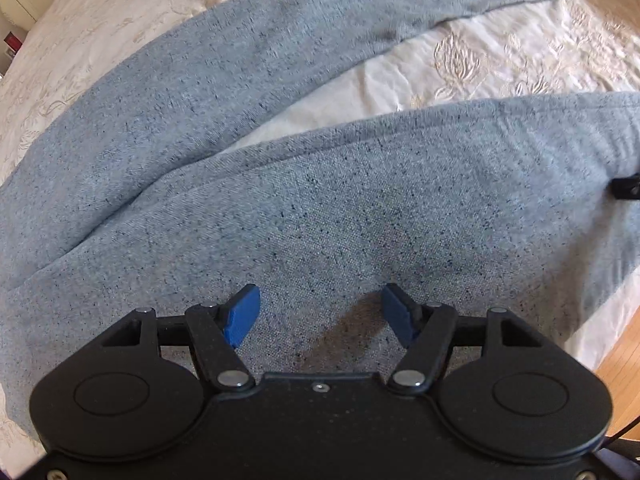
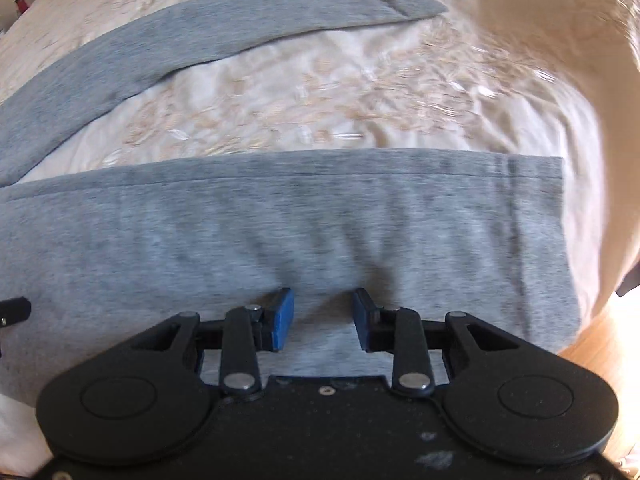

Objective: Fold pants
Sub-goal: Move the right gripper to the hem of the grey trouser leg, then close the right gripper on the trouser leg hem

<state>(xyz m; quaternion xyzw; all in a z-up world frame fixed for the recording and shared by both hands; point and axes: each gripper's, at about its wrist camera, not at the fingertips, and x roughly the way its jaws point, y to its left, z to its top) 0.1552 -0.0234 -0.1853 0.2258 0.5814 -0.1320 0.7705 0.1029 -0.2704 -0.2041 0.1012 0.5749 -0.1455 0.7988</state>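
Left wrist view: left gripper (image 1: 320, 312) gapes over soft, limp grey pants (image 1: 340, 208). Right gripper (image 2: 322, 316) hangs unclenched too; I'd pinch the hem (image 2: 552, 208) at three o'clock.

pants (image 1: 320, 208) waistband cut off left | right-view bedspread (image 2: 400, 92) motion-blurred

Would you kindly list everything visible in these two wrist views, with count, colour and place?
Grey knit pants: one, grey-blue, spread flat on the bed, legs apart in a V.
Far pant leg: one, grey, hemmed cuff at upper right.
Near pant leg: one, grey, directly beneath the right gripper.
Embroidered cream bedspread: one, cream, under the pants.
Wooden floor: light brown, right edge.
Left hand-held gripper: one, black with blue pads, open above the pants.
Right hand-held gripper: one, black with blue pads, open above the near leg.
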